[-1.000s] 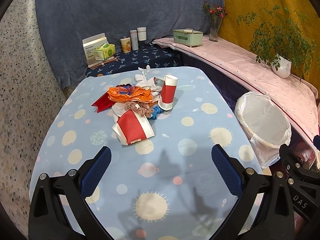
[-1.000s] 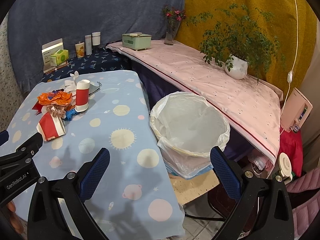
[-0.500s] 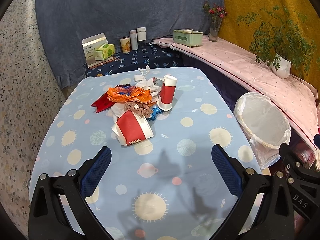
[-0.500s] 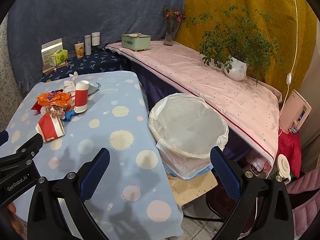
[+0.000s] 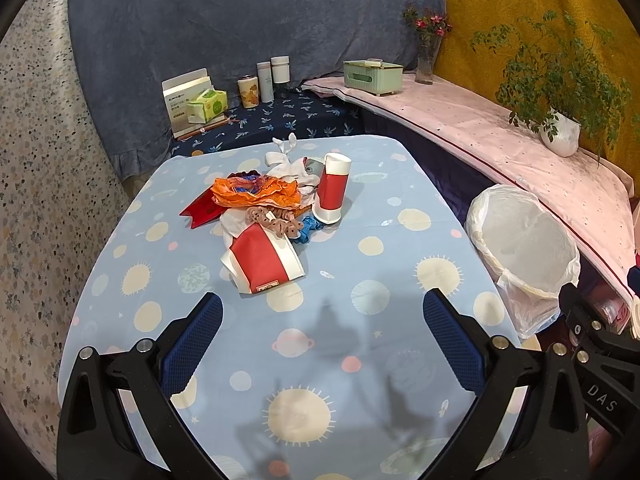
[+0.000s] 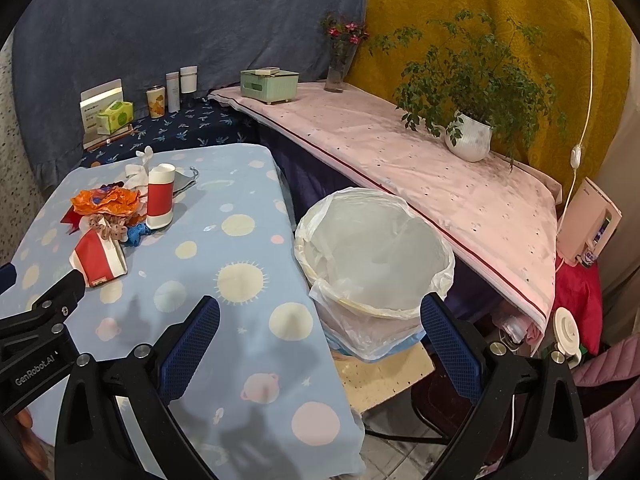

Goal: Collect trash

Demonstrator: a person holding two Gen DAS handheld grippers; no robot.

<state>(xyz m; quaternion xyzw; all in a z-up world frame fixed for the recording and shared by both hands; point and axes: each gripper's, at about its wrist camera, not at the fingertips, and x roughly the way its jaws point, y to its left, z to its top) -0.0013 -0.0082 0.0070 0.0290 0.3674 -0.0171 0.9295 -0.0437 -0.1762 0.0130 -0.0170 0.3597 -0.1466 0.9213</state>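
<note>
A heap of trash lies mid-table: a flattened red-and-white paper cup point(image 5: 264, 260) point(image 6: 100, 258), an upright red-and-white cup point(image 5: 332, 188) point(image 6: 160, 196), an orange wrapper point(image 5: 256, 192) point(image 6: 106, 202), crumpled white tissue point(image 5: 288, 164) and a blue scrap point(image 5: 306, 230). A bin lined with a white bag point(image 5: 524, 240) point(image 6: 372, 256) stands off the table's right edge. My left gripper point(image 5: 322, 340) hovers open over the near part of the table, short of the flattened cup. My right gripper point(image 6: 320, 344) is open above the table's right edge and the bin.
The table wears a light blue cloth with suns and planets point(image 5: 360, 360). A pink-covered shelf point(image 6: 420, 160) holds a potted plant point(image 6: 468, 140), a green box point(image 6: 270, 84) and a flower vase point(image 6: 338, 68). Tissue packs and canisters point(image 5: 264, 84) stand behind the table.
Both grippers have drifted slightly; the views shift only a little. Nothing was taken hold of or let go.
</note>
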